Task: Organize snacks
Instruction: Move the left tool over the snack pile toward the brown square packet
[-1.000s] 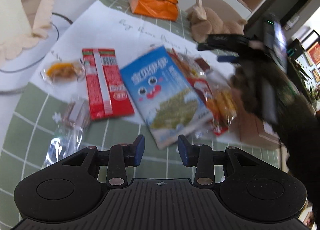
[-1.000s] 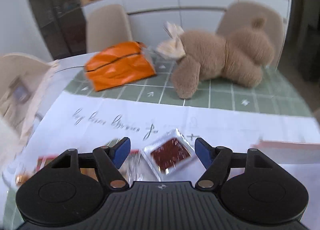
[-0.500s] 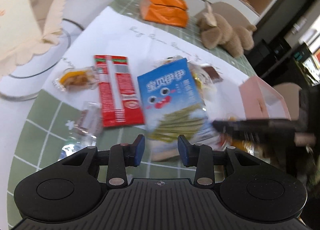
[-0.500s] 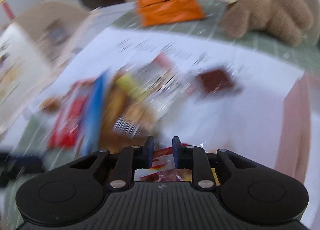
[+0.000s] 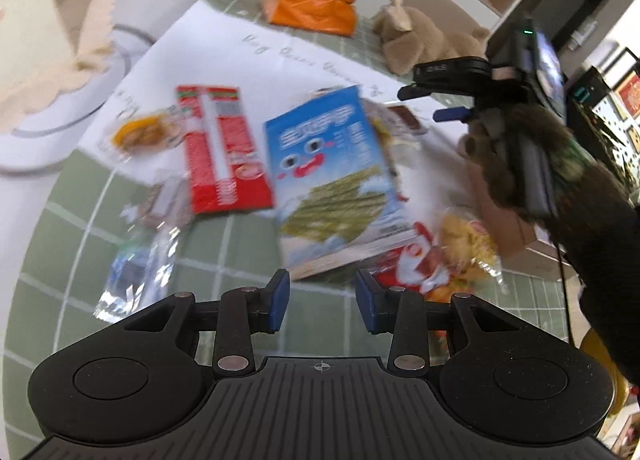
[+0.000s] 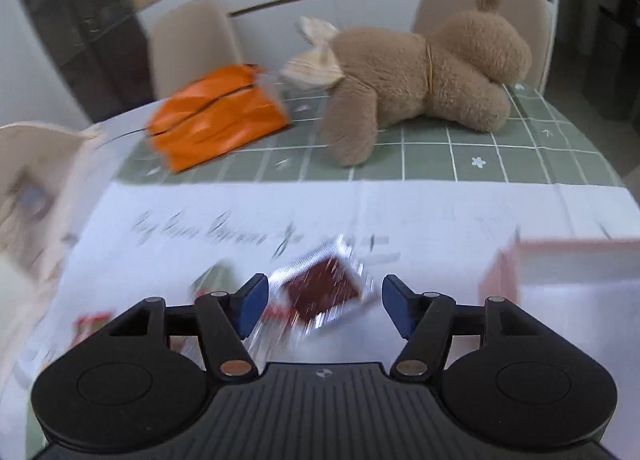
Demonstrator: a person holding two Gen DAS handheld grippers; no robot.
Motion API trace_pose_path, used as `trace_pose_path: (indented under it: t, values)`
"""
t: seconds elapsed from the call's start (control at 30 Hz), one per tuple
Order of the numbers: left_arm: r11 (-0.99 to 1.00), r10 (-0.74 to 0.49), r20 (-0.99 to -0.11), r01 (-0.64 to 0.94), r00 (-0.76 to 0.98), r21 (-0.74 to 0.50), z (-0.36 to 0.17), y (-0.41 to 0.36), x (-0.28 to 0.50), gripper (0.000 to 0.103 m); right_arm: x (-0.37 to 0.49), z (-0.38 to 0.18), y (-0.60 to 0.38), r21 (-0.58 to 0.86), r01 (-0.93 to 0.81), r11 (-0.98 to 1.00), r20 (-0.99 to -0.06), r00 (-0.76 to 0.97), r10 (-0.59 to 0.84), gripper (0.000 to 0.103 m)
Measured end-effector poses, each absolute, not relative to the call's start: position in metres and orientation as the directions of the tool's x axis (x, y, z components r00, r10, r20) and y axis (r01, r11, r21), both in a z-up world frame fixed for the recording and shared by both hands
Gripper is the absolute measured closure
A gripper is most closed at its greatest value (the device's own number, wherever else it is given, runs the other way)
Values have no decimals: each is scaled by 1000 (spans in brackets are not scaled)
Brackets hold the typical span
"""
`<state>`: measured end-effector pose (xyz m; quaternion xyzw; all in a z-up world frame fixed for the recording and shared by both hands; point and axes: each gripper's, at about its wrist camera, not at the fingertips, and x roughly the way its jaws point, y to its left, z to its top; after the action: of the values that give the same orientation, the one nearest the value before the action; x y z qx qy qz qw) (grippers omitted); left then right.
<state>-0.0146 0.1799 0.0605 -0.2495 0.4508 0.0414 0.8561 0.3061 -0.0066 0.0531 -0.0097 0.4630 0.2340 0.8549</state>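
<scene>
Snacks are spread over a sheet (image 5: 224, 35) lying on the desk (image 5: 240, 244). In the left wrist view the seaweed pack (image 5: 328, 175) sits mid-desk, with the long pack (image 5: 220, 147) just left of it and a small wrapped snack (image 5: 138, 131) further left. A clear wrapper (image 5: 136, 276) lies near-left, off the sheet. A crinkly bag (image 5: 448, 256) pokes out from under the seaweed pack on the near right. Far back are the tissue pack (image 6: 216, 115) and, right of it, the plush (image 6: 420, 67), chairs behind both. A box (image 6: 568, 272) stands at the right, a square packet (image 6: 324, 288) left of it.
</scene>
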Motion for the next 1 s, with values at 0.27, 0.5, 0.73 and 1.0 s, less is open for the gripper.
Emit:
trace_pose_path:
  t: [0.27,0.5,0.73,1.0]
  values:
    - [858,-180,-807,-312,563,-409,50,186,-23,63,277,36,16,100,-600,794,-839,378,391,60]
    - [885,-197,-812,-256,550,-389,60,168,-11,63,180,40,-38,221,-707,672,-852,196,486,66]
    - [927,-220,-814,-146,538,-346,71,136,8,63,128,78,-111,252,-699,670,-783,260,566,42]
    - [924,-199,-807,-167,556,-343,76,106,114,63,117,67,-163,215,-571,792,-781,386,491,32]
